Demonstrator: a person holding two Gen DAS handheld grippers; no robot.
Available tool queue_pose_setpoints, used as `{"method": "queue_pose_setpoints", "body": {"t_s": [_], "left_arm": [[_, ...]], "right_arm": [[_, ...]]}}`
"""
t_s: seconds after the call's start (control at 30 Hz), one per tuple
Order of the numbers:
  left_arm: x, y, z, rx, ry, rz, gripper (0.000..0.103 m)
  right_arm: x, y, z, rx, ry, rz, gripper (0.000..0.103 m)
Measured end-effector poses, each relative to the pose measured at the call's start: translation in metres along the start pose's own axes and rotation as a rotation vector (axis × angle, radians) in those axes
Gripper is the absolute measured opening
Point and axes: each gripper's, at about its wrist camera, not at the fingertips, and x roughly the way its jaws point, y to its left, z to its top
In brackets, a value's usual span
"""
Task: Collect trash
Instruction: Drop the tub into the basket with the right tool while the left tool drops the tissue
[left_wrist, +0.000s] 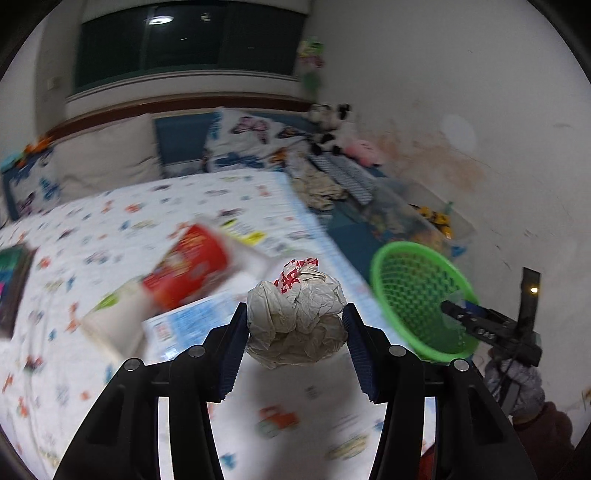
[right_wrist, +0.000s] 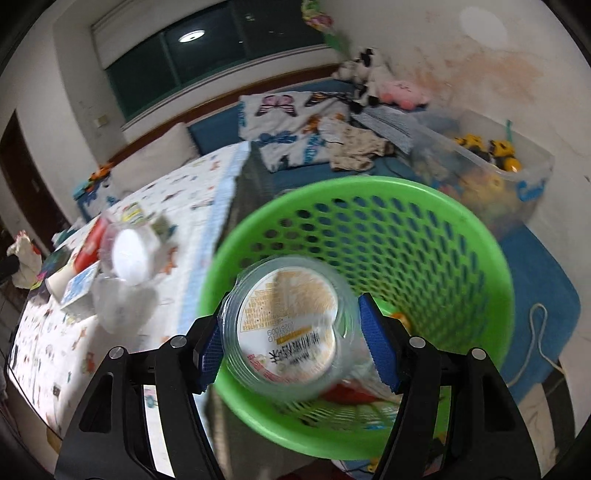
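Basket (right_wrist: 369, 236) floor hidden — clear cup (right_wrist: 288, 328) blurred, right gripper (right_wrist: 295, 343).

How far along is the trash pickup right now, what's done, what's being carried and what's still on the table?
Done: some rubbish already lies in the green basket. In hand: the left hand-held gripper grips a crumpled paper ball; the right hand-held gripper has a clear plastic cup between its fingers over the basket's mouth. Left: a red cup, a white paper cup and more clear cups on the table.
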Motion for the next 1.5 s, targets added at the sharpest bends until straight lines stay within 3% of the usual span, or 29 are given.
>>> {"method": "queue_pose_setpoints", "body": {"t_s": [0.43, 0.7, 0.87, 0.93, 1.0, 1.1, 1.27, 1.5], "left_arm": [[0.077, -0.101, 0.030, 0.127, 0.097, -0.148, 0.051], [0.127, -0.139, 0.029, 0.168, 0.180, -0.178, 0.052], [0.145, -0.156, 0.024, 0.204, 0.209, -0.185, 0.058], [0.149, -0.162, 0.023, 0.219, 0.207, -0.188, 0.067], [0.150, -0.164, 0.021, 0.228, 0.197, -0.188, 0.084], [0.145, -0.165, 0.020, 0.238, 0.183, -0.208, 0.084], [0.131, -0.153, 0.020, 0.229, 0.158, -0.172, 0.084], [0.100, -0.105, 0.015, 0.164, 0.121, -0.076, 0.084]], "right_arm": [[-0.037, -0.036, -0.013, 0.070, -0.046, -0.047, 0.074], [-0.059, -0.048, -0.026, 0.106, -0.074, -0.066, 0.075], [-0.063, -0.054, -0.033, 0.138, -0.073, -0.064, 0.075], [-0.063, -0.054, -0.035, 0.142, -0.069, -0.061, 0.075], [-0.062, -0.053, -0.036, 0.145, -0.065, -0.059, 0.075], [-0.061, -0.051, -0.038, 0.146, -0.064, -0.052, 0.075], [-0.060, -0.042, -0.038, 0.132, -0.058, -0.033, 0.075], [-0.057, -0.014, -0.035, 0.079, -0.054, 0.005, 0.075]]}}
